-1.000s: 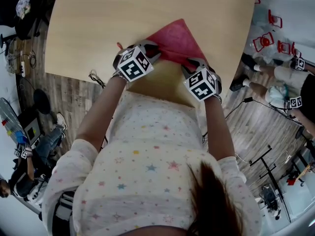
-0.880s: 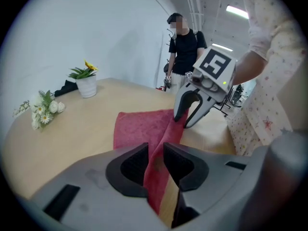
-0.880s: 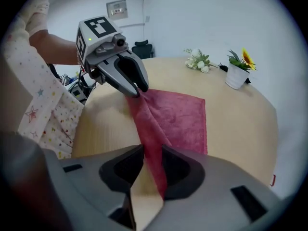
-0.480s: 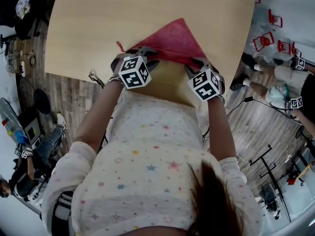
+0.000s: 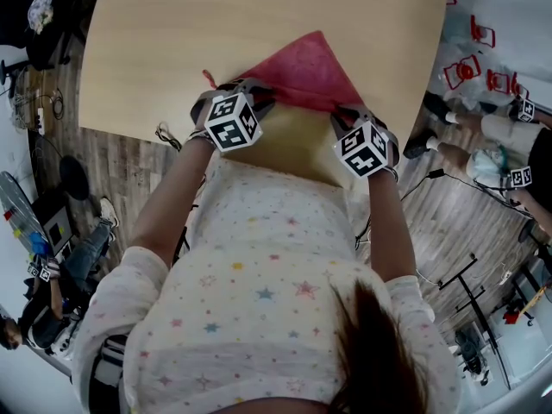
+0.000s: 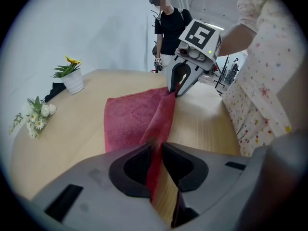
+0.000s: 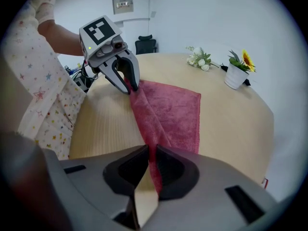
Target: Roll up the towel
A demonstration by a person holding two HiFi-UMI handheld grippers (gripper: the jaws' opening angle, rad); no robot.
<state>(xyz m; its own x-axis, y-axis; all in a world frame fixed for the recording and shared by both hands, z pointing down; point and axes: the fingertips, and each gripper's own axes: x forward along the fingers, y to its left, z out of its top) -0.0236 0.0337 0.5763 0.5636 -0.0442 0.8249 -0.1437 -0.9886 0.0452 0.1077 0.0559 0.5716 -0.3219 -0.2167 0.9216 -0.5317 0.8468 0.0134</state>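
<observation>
Head view | towel (image 5: 302, 72) edge hidden | left gripper (image 6: 156, 148) jaws tightening on it | right gripper (image 7: 150, 150) clamped

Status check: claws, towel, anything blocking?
Left claw just closed further, pinching near edge of red terry towel. Right claw clamped on same edge. White flower pot far off, nothing blocking.

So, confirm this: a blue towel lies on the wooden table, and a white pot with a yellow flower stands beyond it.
Not right. The towel is red, not blue, as the right gripper view shows. The rest holds: it lies on the wooden table, and the white pot with a yellow flower stands beyond it.
</observation>
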